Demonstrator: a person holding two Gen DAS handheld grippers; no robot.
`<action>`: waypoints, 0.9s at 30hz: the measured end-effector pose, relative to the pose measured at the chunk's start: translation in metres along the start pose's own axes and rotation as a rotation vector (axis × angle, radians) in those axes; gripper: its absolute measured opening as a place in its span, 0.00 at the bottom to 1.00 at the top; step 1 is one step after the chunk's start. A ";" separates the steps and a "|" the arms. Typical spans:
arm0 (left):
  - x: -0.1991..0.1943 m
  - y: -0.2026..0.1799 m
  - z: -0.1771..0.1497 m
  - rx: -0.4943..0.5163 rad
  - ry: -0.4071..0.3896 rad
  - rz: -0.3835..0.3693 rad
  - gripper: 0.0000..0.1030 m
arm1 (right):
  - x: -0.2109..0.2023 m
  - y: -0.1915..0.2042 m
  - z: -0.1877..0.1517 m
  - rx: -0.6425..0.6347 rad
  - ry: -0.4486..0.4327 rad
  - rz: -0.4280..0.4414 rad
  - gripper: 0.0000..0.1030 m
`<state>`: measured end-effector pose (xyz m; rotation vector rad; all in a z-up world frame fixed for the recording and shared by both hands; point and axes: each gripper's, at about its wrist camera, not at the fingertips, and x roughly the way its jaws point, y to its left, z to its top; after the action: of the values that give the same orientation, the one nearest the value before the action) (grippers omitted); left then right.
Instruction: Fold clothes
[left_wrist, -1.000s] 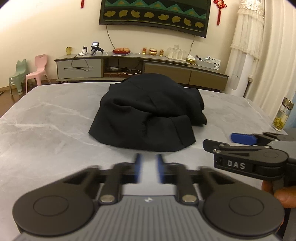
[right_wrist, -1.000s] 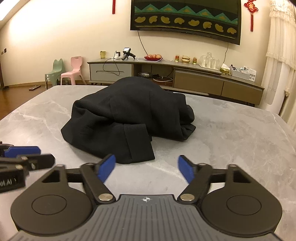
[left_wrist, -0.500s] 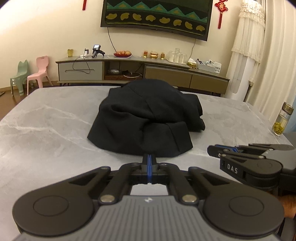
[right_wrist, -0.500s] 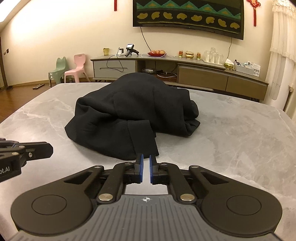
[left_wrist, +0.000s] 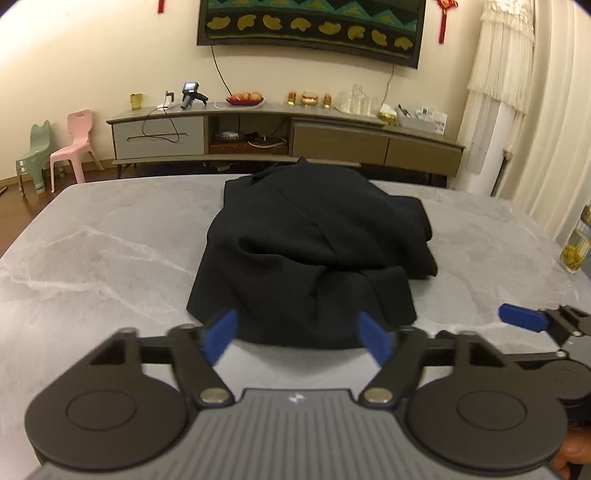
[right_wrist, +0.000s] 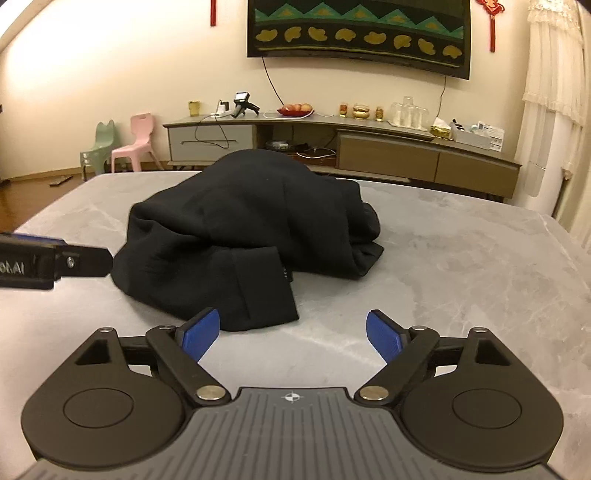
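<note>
Facing the black garment (left_wrist: 314, 251), heaped mid-surface (left_wrist: 110, 236), we had both tools opening with nothing between their blue pads. Its near hem lay just ahead of the left tool (left_wrist: 297, 336), while the right tool (right_wrist: 291, 332) pointed mostly at bare marble, the folded flap (right_wrist: 266, 288) ahead toward its left pad. The left seemed nearer. The pile's long axis ran roughly away from us. Partial lettering, "AI", showed on the left tool in the right view.

Home living rm: TV sideboard (right_wrist: 369, 136), fruit bowl (right_wrist: 295, 109) (kids' chairs (right_wrist: 135, 142) too).
</note>
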<state>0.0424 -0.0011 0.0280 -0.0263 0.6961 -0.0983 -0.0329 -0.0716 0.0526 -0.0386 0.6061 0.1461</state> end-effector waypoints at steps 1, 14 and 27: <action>0.006 0.001 0.001 0.010 0.009 -0.001 0.82 | 0.002 -0.001 0.001 0.003 0.004 -0.005 0.85; 0.065 0.049 0.005 -0.120 0.103 -0.104 0.93 | 0.040 -0.015 0.004 0.021 0.086 -0.056 0.86; 0.061 0.097 0.017 -0.228 0.074 -0.092 0.95 | 0.140 -0.008 0.100 -0.017 0.048 0.098 0.12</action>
<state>0.1080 0.0895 -0.0032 -0.2749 0.7780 -0.1082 0.1382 -0.0545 0.0549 -0.0287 0.6551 0.2454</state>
